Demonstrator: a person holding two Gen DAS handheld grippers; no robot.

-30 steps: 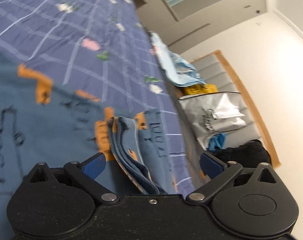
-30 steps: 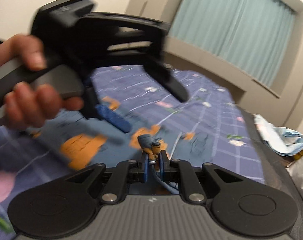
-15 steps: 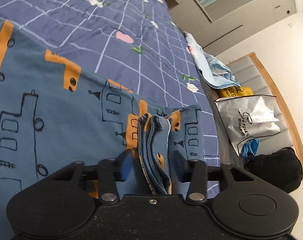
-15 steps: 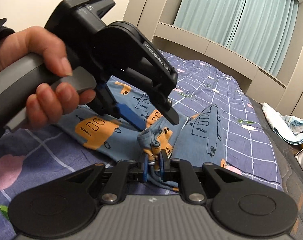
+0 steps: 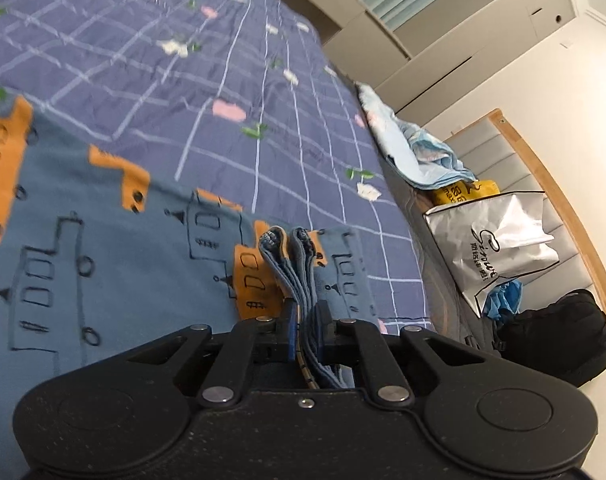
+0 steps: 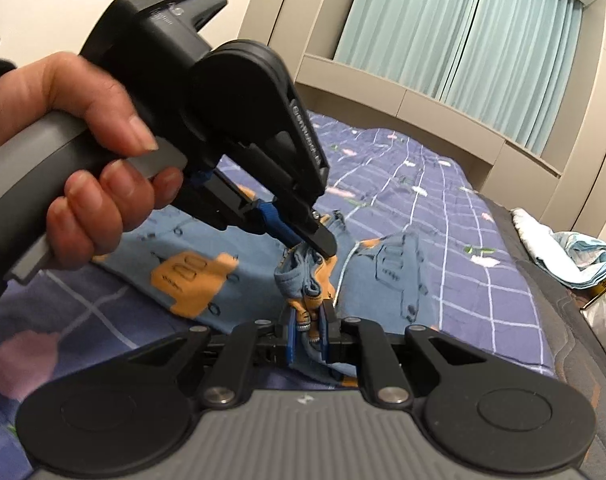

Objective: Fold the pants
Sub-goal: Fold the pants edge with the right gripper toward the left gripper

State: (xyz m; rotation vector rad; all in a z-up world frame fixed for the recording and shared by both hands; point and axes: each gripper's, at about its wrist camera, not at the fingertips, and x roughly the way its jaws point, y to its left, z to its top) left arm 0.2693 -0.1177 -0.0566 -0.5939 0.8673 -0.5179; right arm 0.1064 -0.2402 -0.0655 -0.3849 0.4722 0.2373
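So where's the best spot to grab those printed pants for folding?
At the bunched waistband, coming from the near end along the pants. Its stacked layers stand up as a thick ridge off the bedspread, so fingers can close on them. Both the left gripper and the right gripper are clamped there.

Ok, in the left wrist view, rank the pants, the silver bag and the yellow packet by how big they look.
1. pants, largest, though nearest the camera.
2. silver bag.
3. yellow packet, smallest, partly hidden under cloth.
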